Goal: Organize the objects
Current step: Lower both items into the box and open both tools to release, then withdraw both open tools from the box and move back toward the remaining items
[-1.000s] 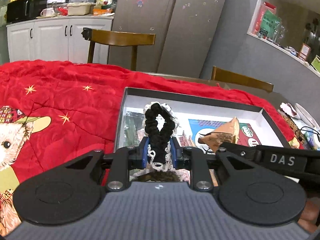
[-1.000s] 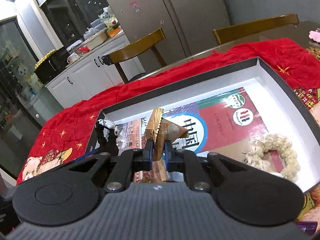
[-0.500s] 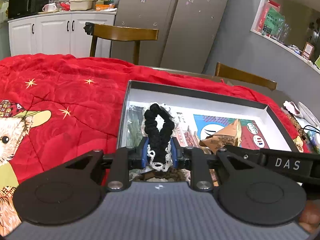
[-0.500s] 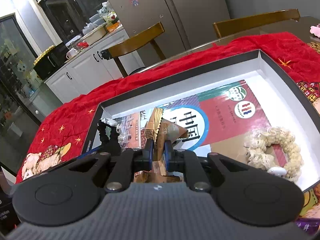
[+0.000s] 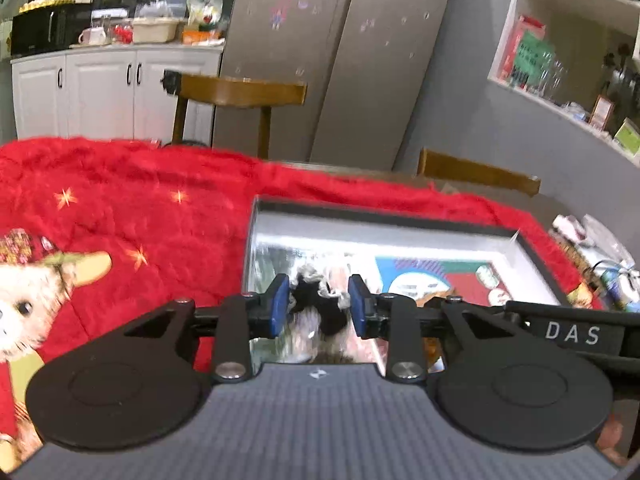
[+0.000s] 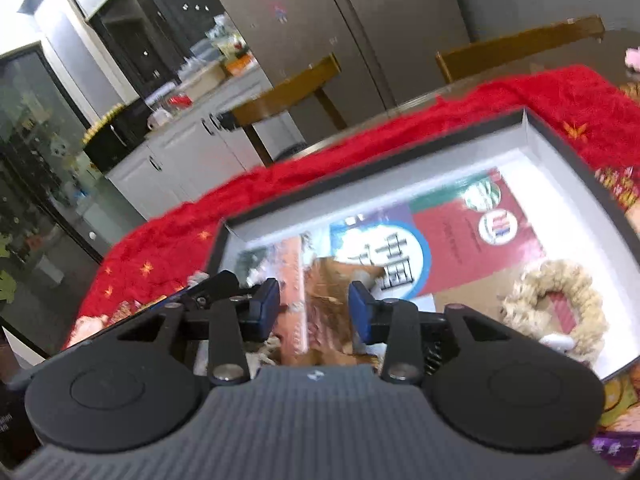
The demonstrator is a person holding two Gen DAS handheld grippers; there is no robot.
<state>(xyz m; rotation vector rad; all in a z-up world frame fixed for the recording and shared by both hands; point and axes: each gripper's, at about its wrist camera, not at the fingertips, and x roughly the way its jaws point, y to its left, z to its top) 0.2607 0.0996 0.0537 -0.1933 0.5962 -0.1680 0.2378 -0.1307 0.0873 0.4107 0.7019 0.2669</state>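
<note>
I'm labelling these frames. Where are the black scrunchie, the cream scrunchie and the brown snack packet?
Black fabric scrunchie with white trim (image 5: 320,304): left wrist view, its dark middle.
Cream fluffy scrunchie (image 6: 520,300): right wrist view, left side of ring.
Brown crinkled snack packet (image 6: 326,300): right wrist view, its centre.

The left wrist camera sits just behind the left gripper (image 5: 319,305) and looks forward along its blue-padded fingers, slightly downward, close over the near left corner of the shallow black box with white inner walls (image 5: 372,240). The right wrist camera sits just behind the right gripper (image 6: 313,305) and looks forward too, tilted, very near above the same box (image 6: 532,132). Both views share the box, the red quilted cloth (image 5: 160,200) beyond it, the brown wooden chair (image 5: 240,90) and the grey refrigerator doors (image 5: 340,52) far ahead.
</note>
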